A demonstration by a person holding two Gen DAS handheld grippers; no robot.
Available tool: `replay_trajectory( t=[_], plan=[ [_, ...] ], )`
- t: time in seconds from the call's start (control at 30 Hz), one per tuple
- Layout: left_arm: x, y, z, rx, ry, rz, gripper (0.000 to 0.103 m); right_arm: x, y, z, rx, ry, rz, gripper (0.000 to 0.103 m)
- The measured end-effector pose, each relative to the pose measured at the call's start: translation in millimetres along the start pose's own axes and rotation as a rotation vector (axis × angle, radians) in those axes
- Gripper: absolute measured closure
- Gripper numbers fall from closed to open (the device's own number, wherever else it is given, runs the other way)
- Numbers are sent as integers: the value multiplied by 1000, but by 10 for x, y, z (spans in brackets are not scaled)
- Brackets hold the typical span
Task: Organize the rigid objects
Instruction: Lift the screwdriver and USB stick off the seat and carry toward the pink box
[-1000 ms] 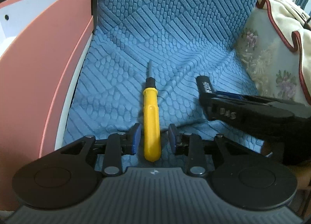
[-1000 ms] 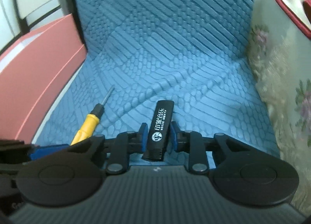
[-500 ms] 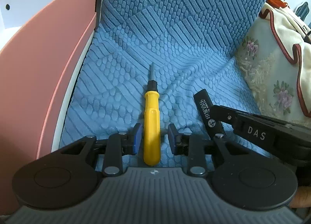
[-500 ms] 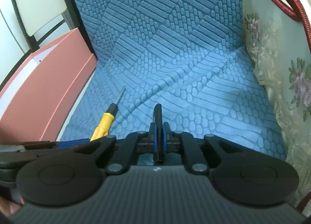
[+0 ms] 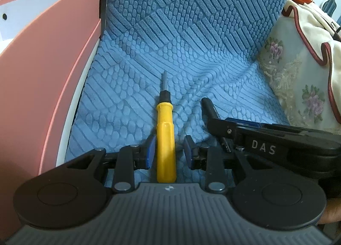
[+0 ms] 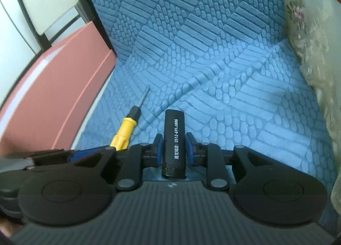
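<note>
A blue quilted seat cover spreads over the seat and up its back, creased into a ridge across the middle. Along the seat's left edge stands a pink box, its tall side touching the cover; along the right edge leans a cream flowered cushion with dark red piping. The left gripper sits low at the near edge of the seat, its blue-padded jaws parted a little wider than the yellow screwdriver lying flat between them; the left pad is against or just beside the handle, the right pad stands clear. The screwdriver's metal tip points toward the seat back. Just to its right, the right gripper has its jaws closed against the sides of a black stick with white printed numbers along its face, which points forward with its far end past the pads. Whether that far end touches the cover I cannot tell.
</note>
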State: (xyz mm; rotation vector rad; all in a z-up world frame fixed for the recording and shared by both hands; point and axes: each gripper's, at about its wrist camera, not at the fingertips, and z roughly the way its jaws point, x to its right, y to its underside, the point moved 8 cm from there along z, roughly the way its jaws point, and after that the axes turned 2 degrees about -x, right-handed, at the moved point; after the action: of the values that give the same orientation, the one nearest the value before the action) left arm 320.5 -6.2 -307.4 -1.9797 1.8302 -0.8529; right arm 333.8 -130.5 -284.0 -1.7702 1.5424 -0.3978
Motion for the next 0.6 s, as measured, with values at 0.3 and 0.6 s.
replay_trajectory(
  t=[0.3,0.6],
  plan=[
    [20,-57,54,24,6,5,69,17,-21,-10,-3,15,-25,78],
    [15,-130,99,26,-17,-11,82,80,-16,-231,52,55,30,78]
  ],
)
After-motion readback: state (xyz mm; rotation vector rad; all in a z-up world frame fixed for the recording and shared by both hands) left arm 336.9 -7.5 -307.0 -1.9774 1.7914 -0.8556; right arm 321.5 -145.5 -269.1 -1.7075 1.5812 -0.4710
